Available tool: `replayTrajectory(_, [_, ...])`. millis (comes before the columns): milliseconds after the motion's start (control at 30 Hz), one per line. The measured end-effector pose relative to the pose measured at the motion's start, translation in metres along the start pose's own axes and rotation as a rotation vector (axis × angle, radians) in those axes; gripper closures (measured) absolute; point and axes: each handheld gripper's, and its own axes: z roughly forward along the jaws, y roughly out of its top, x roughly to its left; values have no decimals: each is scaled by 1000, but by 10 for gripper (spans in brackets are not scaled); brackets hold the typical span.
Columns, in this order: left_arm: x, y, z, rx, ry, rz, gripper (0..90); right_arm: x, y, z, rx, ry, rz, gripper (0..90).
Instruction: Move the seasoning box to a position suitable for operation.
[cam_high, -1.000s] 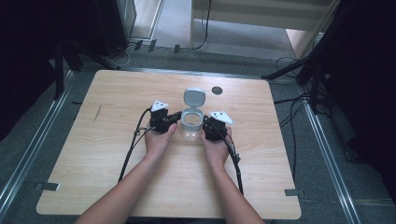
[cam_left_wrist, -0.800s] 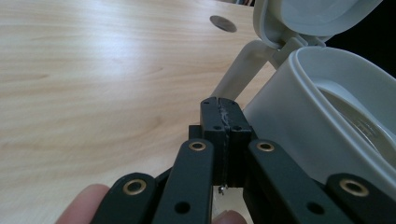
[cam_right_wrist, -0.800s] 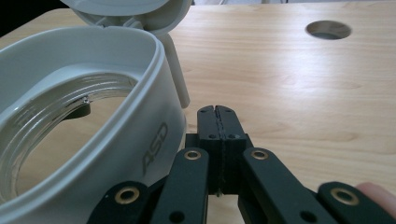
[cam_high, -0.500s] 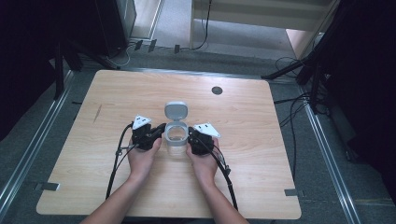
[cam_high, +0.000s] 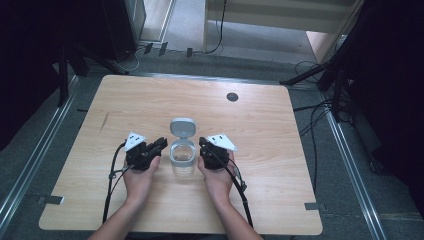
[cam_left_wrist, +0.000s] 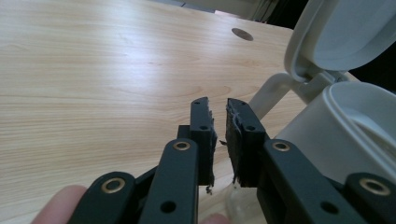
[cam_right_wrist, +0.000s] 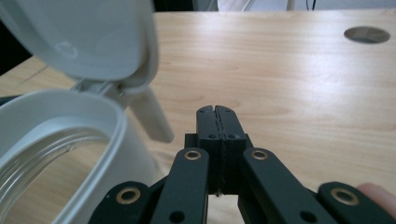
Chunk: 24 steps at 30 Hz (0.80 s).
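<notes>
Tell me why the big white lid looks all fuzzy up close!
In both gripper views the lid sits too near the camera, so it blurs, while the black fingers look sharper. Light glares pale on the table in the right gripper view. The high view is soft, and dark round the table's edges.

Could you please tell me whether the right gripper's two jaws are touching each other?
Touching. In the right gripper view, the right gripper has its jaws pressed together with no gap, beside the open jar.
</notes>
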Motion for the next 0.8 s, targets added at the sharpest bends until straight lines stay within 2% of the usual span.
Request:
replayTrajectory(67, [11, -2, -12, -18, -6, 6, 707, -7, 5, 0, -12, 19, -7, 900])
replayTrajectory(133, [24, -6, -27, -30, 7, 8, 620, -13, 13, 0, -27, 32, -22, 900])
replayTrajectory(200, [40, -11, -44, -45, 21, 13, 506, -18, 21, -1, -34, 67, -33, 900])
replayTrajectory(233, [48, -13, -52, -43, 31, 11, 410, -20, 30, -2, -39, 102, -46, 900])
replayTrajectory(267, [56, -16, -60, -35, 43, 7, 410, -20, 30, -2, -39, 102, -46, 900])
replayTrajectory(367, [78, -23, -86, -12, 102, -2, 230, -21, 43, -4, -50, 144, -74, 900])
replayTrajectory(433, [88, -28, -103, -3, 125, 11, 166, -18, 53, -5, -59, 177, -96, 900])
replayTrajectory(600, [100, -38, -127, 15, 127, -8, 141, -18, 64, -4, -61, 198, -91, 900])
replayTrajectory(700, [103, -39, -129, -3, 96, -34, 140, -21, 72, -3, -52, 207, -83, 900])
replayTrajectory(800, [107, -39, -127, -5, 85, -61, 142, -21, 75, -2, -52, 211, -91, 900])
